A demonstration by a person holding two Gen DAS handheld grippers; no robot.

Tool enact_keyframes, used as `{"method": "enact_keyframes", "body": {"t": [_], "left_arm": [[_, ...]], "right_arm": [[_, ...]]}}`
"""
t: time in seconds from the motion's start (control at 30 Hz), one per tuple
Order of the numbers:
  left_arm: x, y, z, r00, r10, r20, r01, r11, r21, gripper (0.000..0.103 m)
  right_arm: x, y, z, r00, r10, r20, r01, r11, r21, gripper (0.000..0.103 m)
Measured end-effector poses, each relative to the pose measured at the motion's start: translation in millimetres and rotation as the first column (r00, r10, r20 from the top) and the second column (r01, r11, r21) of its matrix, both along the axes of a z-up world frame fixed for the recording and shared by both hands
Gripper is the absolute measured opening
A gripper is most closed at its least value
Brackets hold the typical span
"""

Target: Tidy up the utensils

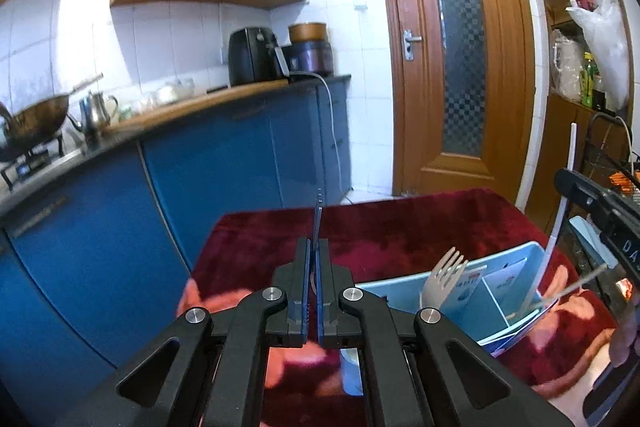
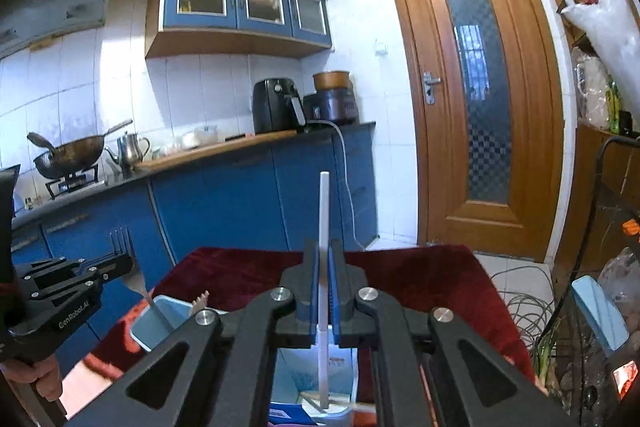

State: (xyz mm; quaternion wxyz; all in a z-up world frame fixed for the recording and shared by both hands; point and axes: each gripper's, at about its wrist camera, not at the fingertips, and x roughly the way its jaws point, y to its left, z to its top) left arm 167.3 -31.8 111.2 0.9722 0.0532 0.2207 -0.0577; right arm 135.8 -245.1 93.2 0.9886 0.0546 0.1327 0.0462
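Note:
My left gripper point(image 1: 313, 247) is shut on a metal fork point(image 1: 318, 217), seen edge-on with its tines up; it also shows in the right wrist view point(image 2: 132, 269), held above the organizer's left end. My right gripper point(image 2: 323, 251) is shut on a white straw-like stick point(image 2: 323, 211) that stands upright with its lower end inside the light blue organizer box point(image 2: 160, 323). In the left wrist view the organizer point(image 1: 496, 291) holds a pale plastic fork point(image 1: 442, 277), the white stick point(image 1: 554, 227) and thin sticks.
A dark red plush cloth point(image 1: 400, 227) covers the table. Blue kitchen cabinets point(image 1: 240, 155) with a wok and kettle stand to the left. A wooden door point(image 1: 452, 55) is behind. Shelves and a wire rack point(image 1: 604, 147) stand on the right.

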Motion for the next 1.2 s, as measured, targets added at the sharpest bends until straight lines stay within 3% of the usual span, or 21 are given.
{"method": "enact_keyframes", "body": {"t": [0.3, 0.47, 0.63, 0.87, 1.07, 1.2], "left_arm": [[1.8, 0.0, -14.7, 0.998, -0.042, -0.044, 0.040, 0.998, -0.053, 0.007], [-4.9, 4.7, -8.5, 0.996, -0.055, -0.063, 0.048, 0.994, -0.102, 0.020], [-21.3, 10.5, -2.1, 0.994, -0.080, -0.075, 0.068, 0.986, -0.153, 0.035], [-52.9, 20.4, 4.9, 0.990, -0.109, -0.088, 0.093, 0.981, -0.172, 0.038], [-79.7, 24.7, 1.7, 0.983, -0.138, -0.124, 0.118, 0.981, -0.153, 0.039], [-92.3, 25.7, -6.6, 0.966, -0.191, -0.174, 0.158, 0.969, -0.188, 0.040]], "right_arm": [[5.5, 4.0, -16.3, 0.996, 0.058, -0.063, -0.058, 0.998, -0.004, 0.007], [-3.2, 5.7, -11.6, 0.995, 0.092, -0.047, -0.091, 0.996, 0.015, 0.026], [-22.5, 6.0, -1.3, 0.994, 0.106, -0.017, -0.105, 0.994, 0.030, 0.026], [-53.7, 7.5, 9.2, 0.996, 0.084, -0.025, -0.084, 0.996, -0.004, 0.026], [-79.9, 10.0, 6.8, 0.992, 0.076, -0.103, -0.077, 0.997, -0.014, 0.026], [-92.7, 13.5, -1.9, 0.983, 0.096, -0.160, -0.099, 0.995, -0.012, 0.026]]}}
